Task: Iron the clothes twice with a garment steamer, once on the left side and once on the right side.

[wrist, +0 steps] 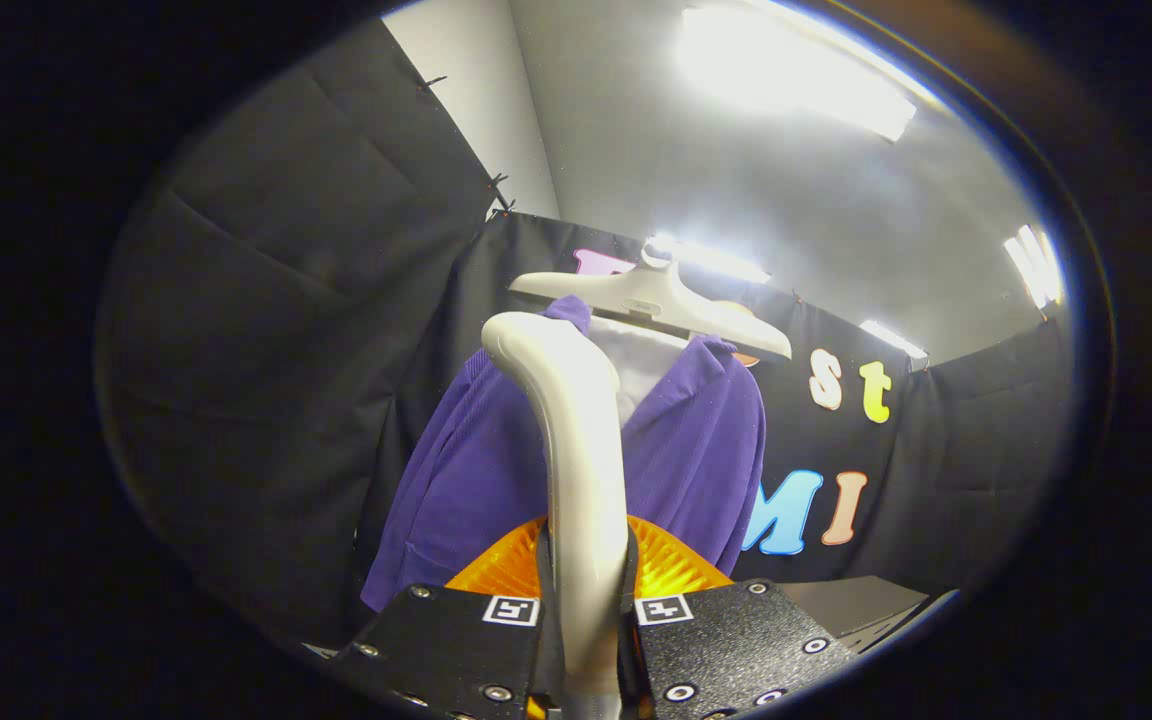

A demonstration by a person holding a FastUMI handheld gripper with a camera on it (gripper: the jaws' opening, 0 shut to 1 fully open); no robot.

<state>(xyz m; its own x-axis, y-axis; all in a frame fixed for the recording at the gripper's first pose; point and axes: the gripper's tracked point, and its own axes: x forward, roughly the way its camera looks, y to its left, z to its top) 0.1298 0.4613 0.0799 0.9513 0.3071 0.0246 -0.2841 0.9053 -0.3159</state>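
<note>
Booth wall [266,330]: black cloth, creased, pinned along its top edge; pale ceiling [736,200] above with bright strip lights [796,75].

Jacket [696,450]: purple, ribbed fabric, hanging beyond the gripper, in front of the booth wall. Front open at the neck; a white garment [641,360] shows in the opening. Left side of the jacket as seen runs down to a hem near the gripper's left finger; right side is partly covered by the steamer.

Hanger [656,295]: white, broad-shouldered, carrying the jacket; tilted, its right end lower than its left.

Steamer [581,470]: white handle rising straight up from between the fingers, curving over at the top toward the jacket's collar. It stands in front of the jacket's middle; contact with the fabric cannot be told. An orange ribbed part [671,565] fans out behind the handle, just above the fingers.

Gripper [591,640]: both fingers press on the steamer's handle, one on each side, clamped. Small square markers sit on the finger tops.

Dark flat surface [861,605], low, right of the fingers.
</note>
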